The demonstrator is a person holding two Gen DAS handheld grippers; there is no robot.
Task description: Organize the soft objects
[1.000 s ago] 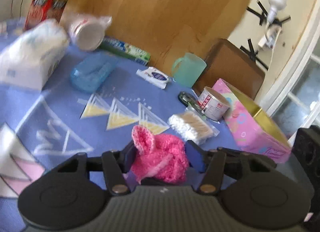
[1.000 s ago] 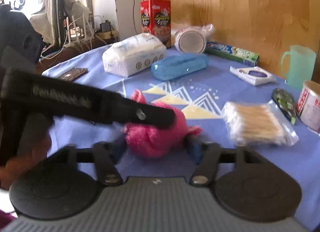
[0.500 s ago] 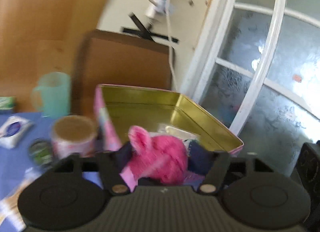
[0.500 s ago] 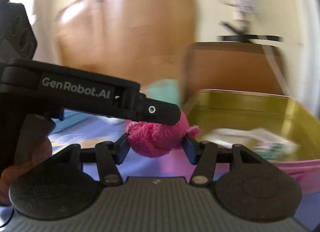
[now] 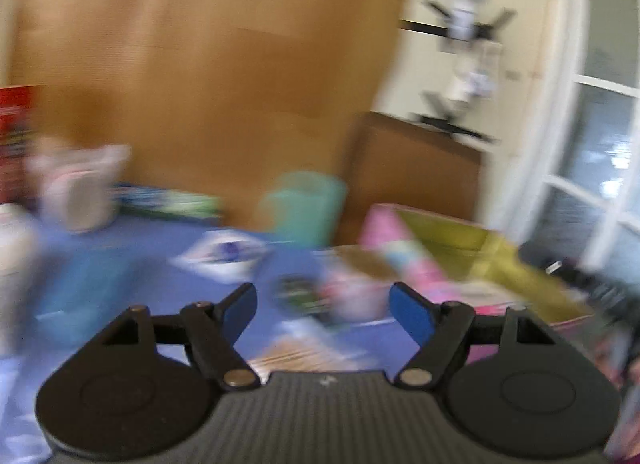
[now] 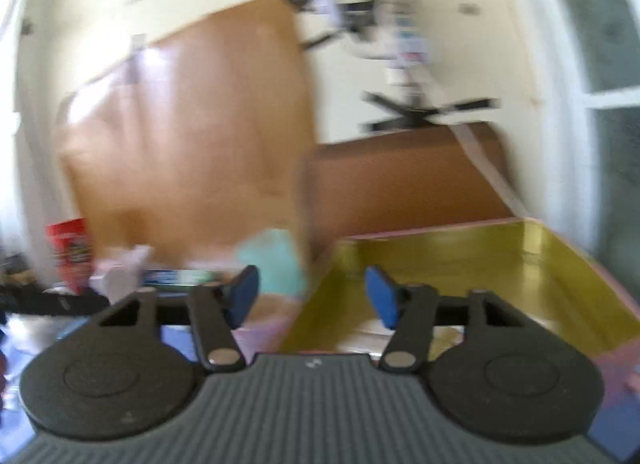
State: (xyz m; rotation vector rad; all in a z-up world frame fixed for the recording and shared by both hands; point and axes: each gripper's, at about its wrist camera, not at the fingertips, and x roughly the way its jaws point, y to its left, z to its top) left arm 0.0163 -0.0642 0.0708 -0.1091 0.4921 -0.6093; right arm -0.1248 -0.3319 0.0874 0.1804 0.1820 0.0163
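Both views are blurring. Your left gripper [image 5: 323, 304] is now standing spread and empty; the pink toy it was carrying is gone from view, so where it sits I cannot tell. Your right gripper [image 6: 312, 296] is closing on nothing, hovering over the tin's [image 6: 520, 260] near edge.

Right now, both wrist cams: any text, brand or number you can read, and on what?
None can be read; both views are motion-blurred.
Red box: dark printing, too blurred to read.
White packet on the blue cloth: blue mark, unreadable.
Long green and blue box: lettering smeared.
Pink tin: no text visible.
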